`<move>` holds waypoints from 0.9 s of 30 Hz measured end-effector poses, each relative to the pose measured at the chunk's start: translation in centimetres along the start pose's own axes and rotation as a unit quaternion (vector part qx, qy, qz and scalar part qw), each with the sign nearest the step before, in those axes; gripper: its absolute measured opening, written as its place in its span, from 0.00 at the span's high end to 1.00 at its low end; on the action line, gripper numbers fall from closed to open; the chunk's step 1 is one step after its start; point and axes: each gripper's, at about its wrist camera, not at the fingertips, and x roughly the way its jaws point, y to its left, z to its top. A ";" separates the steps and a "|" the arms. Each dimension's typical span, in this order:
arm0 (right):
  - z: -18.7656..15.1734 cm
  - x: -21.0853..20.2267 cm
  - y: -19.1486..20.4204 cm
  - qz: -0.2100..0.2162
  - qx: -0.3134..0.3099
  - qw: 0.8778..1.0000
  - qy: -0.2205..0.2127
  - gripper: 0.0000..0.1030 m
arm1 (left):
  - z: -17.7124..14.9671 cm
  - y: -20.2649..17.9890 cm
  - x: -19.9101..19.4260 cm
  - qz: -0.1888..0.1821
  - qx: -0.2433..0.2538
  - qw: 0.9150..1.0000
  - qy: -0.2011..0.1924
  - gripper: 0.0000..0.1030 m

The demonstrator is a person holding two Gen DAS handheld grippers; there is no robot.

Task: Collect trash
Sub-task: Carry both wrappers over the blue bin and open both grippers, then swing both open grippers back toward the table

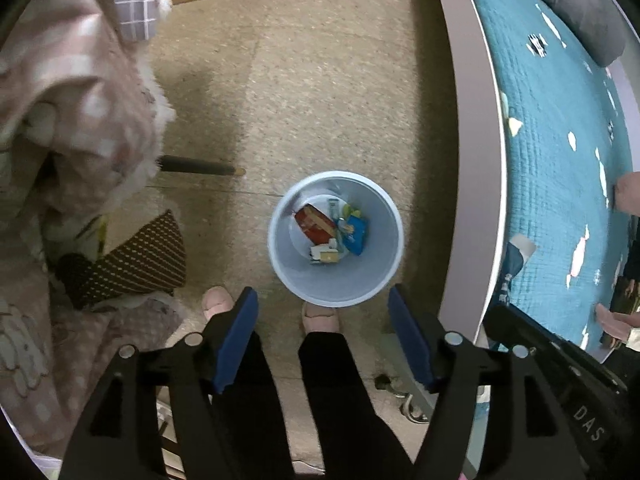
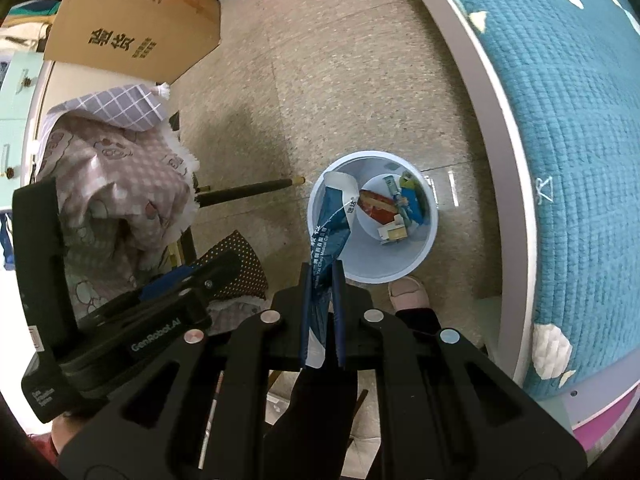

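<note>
A pale blue trash bin (image 1: 384, 216) stands on the floor beside the bed; it also shows in the right wrist view (image 2: 424, 256). Inside lie a red wrapper (image 1: 314, 222), a blue packet (image 1: 354, 234) and small white scraps. My left gripper (image 1: 323, 300) is open and empty, held above the bin's near side. My right gripper (image 2: 322, 270) is shut on a blue and white wrapper (image 2: 334, 220), which hangs over the bin's left rim.
A bed with a teal quilt (image 1: 560, 160) and a pale frame (image 1: 468, 120) runs along the right. A chair piled with pink clothes (image 1: 80, 120) stands at the left, with a black chair leg (image 1: 196, 166), a cardboard box (image 2: 132, 28) and my feet (image 1: 320, 316) near the bin.
</note>
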 end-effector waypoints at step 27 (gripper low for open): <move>-2.2 -8.3 8.9 -0.013 -0.082 0.996 -0.045 0.54 | -3.2 5.5 -12.8 -0.041 -0.031 0.993 -0.103 0.33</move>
